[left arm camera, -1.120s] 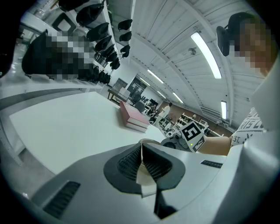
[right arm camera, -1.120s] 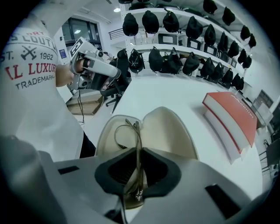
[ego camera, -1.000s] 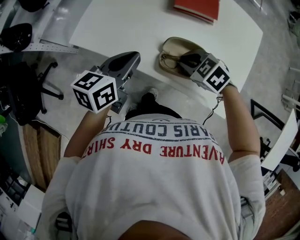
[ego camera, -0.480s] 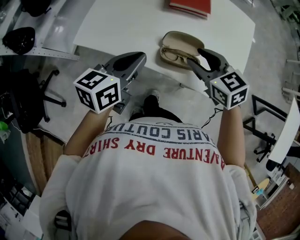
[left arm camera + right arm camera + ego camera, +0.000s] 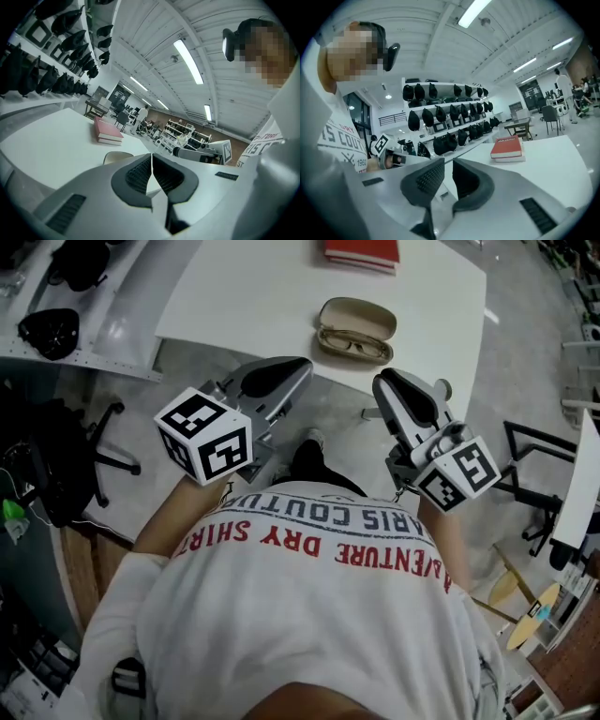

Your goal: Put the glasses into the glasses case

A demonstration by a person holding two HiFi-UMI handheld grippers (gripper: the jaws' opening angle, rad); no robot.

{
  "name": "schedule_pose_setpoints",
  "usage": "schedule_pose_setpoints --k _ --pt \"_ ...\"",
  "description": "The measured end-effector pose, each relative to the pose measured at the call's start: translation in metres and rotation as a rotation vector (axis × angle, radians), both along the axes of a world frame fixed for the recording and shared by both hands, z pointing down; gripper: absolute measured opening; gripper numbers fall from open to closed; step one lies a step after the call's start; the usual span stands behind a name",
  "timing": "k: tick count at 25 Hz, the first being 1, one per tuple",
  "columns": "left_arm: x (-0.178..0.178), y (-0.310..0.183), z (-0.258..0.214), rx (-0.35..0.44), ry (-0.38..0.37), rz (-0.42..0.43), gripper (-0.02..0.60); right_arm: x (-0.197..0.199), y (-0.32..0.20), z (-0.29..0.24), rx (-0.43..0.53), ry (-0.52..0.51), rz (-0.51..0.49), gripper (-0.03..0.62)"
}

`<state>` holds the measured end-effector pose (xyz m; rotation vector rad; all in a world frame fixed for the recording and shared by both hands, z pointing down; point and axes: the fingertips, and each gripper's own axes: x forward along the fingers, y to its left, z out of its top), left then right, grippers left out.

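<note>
Two grippers hang off the near edge of the white table, both apart from the open glasses case. The case lies close to that edge with the glasses inside it. On the left gripper the jaws are pressed together and empty. On the right gripper they stand narrowly apart and are closing, with nothing between them. A red book lies at the far edge.
</note>
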<state>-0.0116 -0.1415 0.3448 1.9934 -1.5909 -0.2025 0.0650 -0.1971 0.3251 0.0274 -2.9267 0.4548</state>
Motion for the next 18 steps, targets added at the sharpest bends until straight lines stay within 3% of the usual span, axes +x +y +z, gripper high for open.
schedule_pose_setpoints --k 4,7,18 --pt "0.014 0.013 -0.016 0.033 -0.013 0.035 0.029 0.01 0.026 -0.019 0.044 -0.057 0.002 0.031" --pt "0.024 0.024 -0.026 0.056 -0.022 0.054 0.029 0.016 0.037 -0.027 0.023 -0.083 0.025 0.025" --pt "0.048 0.05 -0.049 0.11 -0.069 0.094 0.029 0.031 0.064 -0.04 0.05 -0.106 0.048 0.023"
